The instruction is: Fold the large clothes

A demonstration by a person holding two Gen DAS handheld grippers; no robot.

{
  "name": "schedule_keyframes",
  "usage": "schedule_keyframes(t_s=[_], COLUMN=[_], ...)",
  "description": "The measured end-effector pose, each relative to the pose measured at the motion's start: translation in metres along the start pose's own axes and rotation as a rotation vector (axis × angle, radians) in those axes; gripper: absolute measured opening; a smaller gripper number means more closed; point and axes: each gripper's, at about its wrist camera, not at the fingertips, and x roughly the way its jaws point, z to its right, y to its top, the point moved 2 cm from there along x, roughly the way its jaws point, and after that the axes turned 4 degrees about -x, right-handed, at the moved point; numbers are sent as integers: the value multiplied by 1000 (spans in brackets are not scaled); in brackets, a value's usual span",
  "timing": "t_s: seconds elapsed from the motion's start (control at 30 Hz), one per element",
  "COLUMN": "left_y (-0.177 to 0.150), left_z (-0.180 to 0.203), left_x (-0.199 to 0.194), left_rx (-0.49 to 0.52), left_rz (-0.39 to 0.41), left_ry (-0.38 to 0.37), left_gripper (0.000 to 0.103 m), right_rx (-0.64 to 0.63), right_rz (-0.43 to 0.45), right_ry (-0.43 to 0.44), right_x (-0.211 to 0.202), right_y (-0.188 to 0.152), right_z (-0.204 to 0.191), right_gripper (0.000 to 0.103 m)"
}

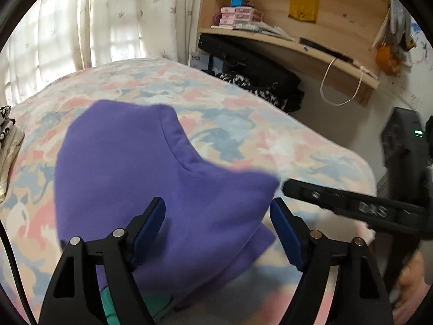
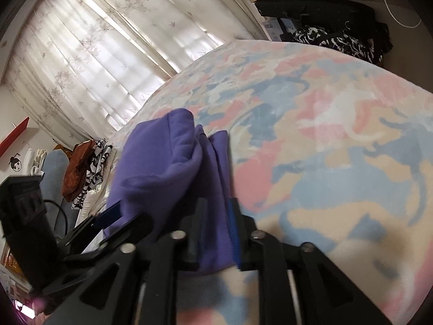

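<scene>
A purple sweatshirt point(image 1: 151, 178) lies folded in a thick bundle on the patterned bed cover point(image 1: 243, 124). My left gripper point(image 1: 217, 214) is open, its blue pads on either side of the bundle's near edge, not closed on it. My right gripper point(image 2: 216, 211) is shut on a fold of the purple sweatshirt point(image 2: 167, 157), holding it a little above the cover. The right gripper also shows in the left wrist view point(image 1: 338, 203), at the bundle's right corner. A bit of green fabric point(image 1: 113, 306) shows under the purple cloth.
The bed cover point(image 2: 324, 135) is pink, blue and cream. Curtains point(image 1: 94, 21) hang behind the bed. A wooden shelf point(image 1: 284, 38) with boxes and black bags point(image 1: 251, 65) stands at the far right. Other clothes point(image 2: 86, 168) lie piled at the bed's left.
</scene>
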Motion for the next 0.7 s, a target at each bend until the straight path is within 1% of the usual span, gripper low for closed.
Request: schedule_keyframes(t_s=[0.07, 0.13, 0.2, 0.23, 0.27, 0.33, 0.4, 0.47, 0.57, 0.67, 0.7], left_y=[4, 9, 17, 19, 22, 25, 27, 29, 32, 37, 38], left_z=[-7, -22, -42, -55, -70, -96, -120, -142, -156, -163, -163], left_x=[-13, -24, -27, -29, -28, -24, -17, -6, 10, 24, 28], left_rx=[-21, -48, -69, -81, -102, -151, -202, -242, -251, -235, -227], left_rz=[11, 20, 29, 31, 23, 6, -20, -52, -76, -77, -75], left_ry=[-6, 6, 45, 83, 124, 148, 166, 186, 214, 202, 200], left_gripper=[78, 78, 78, 78, 78, 78, 78, 78, 78, 78, 78], right_rx=[-4, -6, -17, -22, -24, -7, 16, 17, 21, 39, 44], right_rz=[3, 7, 5, 0, -10, -60, -119, -175, -270, -359, -386], right_ry=[14, 36, 59, 73, 93, 149, 188, 196, 200, 207, 226], right_x=[-2, -4, -3, -2, 1, 15, 34, 56, 95, 132, 144], right_y=[6, 15, 28, 33, 38, 49, 56, 62, 67, 68, 69], right_z=[-5, -10, -16, -20, -23, -29, -31, -32, -29, -22, -21], right_gripper=[31, 34, 37, 41, 48, 56, 58, 58, 58, 58, 58])
